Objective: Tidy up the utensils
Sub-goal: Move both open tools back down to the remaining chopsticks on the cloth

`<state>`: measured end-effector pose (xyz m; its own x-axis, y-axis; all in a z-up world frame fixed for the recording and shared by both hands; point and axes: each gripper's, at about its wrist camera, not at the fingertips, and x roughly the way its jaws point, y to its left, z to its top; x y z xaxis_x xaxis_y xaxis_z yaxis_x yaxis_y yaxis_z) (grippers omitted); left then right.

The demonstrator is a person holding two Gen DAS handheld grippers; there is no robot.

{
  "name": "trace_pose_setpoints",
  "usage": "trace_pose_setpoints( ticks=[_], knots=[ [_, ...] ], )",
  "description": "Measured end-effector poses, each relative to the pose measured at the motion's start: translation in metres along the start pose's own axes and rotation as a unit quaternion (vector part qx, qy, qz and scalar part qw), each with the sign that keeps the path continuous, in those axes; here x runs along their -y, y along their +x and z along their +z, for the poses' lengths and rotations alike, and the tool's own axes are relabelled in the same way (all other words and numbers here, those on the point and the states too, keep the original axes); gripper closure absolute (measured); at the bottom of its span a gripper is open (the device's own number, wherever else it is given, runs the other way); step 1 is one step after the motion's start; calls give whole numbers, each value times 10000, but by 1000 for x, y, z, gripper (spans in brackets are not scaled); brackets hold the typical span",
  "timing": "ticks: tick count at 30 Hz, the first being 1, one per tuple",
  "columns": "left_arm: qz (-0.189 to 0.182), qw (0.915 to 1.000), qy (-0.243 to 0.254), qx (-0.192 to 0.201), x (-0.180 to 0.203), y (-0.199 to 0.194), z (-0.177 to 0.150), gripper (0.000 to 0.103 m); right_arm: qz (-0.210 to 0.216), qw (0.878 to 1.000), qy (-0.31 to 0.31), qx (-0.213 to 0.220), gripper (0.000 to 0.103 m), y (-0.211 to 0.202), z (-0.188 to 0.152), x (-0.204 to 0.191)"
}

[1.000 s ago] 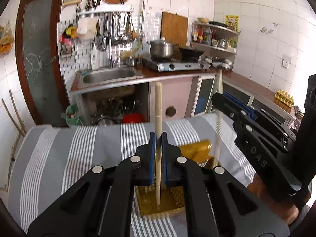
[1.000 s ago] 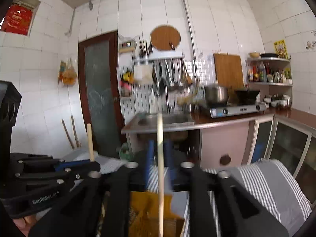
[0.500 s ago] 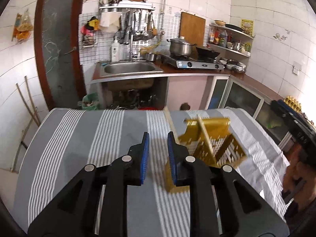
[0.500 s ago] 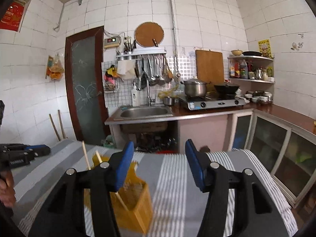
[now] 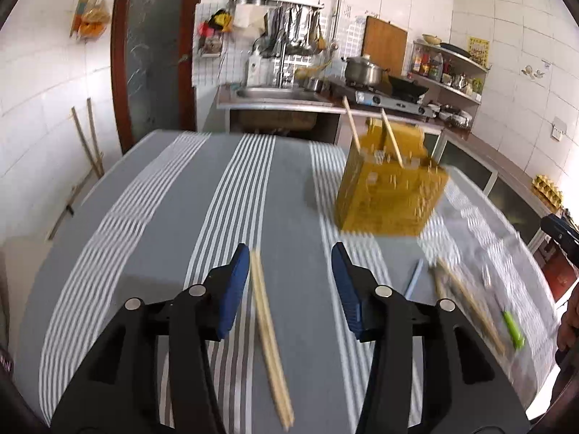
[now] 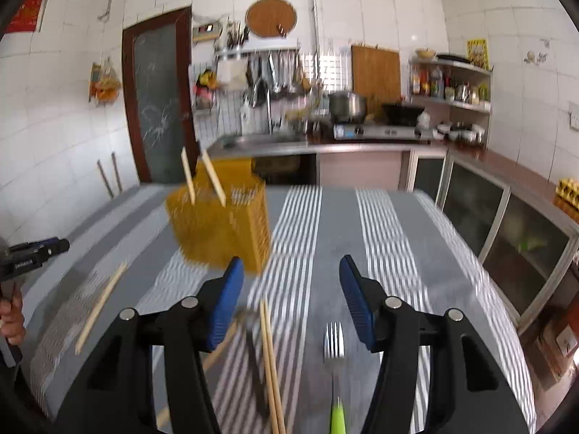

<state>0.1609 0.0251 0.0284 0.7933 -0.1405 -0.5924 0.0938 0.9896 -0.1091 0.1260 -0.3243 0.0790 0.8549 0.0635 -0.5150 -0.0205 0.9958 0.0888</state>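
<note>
A yellow perforated utensil basket [image 5: 389, 191] stands on the striped tablecloth with two wooden chopsticks [image 5: 392, 137] leaning in it; it also shows in the right wrist view [image 6: 222, 228]. My left gripper [image 5: 291, 282] is open and empty above a pair of chopsticks [image 5: 269, 340] lying flat. My right gripper [image 6: 287, 296] is open and empty above another chopstick pair [image 6: 271, 365] and a fork with a green handle [image 6: 334, 361]. A spoon [image 6: 249, 329] lies by the left finger.
More chopsticks [image 5: 466, 303], a pale blue utensil [image 5: 412, 278] and the green handle [image 5: 514, 325] lie at the left view's right side. A single chopstick [image 6: 99, 305] lies left of the basket. The table edge drops off toward the kitchen counter [image 6: 325, 144].
Both grippers released their chopsticks into the basket, opened wide, pulled back and tilted down toward the table. The loose utensils have come into view.
</note>
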Motion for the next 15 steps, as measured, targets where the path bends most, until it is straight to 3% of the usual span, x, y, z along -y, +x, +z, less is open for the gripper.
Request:
trace_pose_setpoints(
  ticks=[7,12,15],
  knots=[
    [97,9987,-216,-442,-11,-8,-59,54,-35,9984,144,-543,47,-8,-62,19],
    [214,9982,-205,-526,-5,-8,-66,51,-53,9983,105,-576,46,-8,-77,29],
    [295,9975,-266,-590,-1,-2,-64,42,59,9982,81,-600,46,-5,-79,31]
  ],
)
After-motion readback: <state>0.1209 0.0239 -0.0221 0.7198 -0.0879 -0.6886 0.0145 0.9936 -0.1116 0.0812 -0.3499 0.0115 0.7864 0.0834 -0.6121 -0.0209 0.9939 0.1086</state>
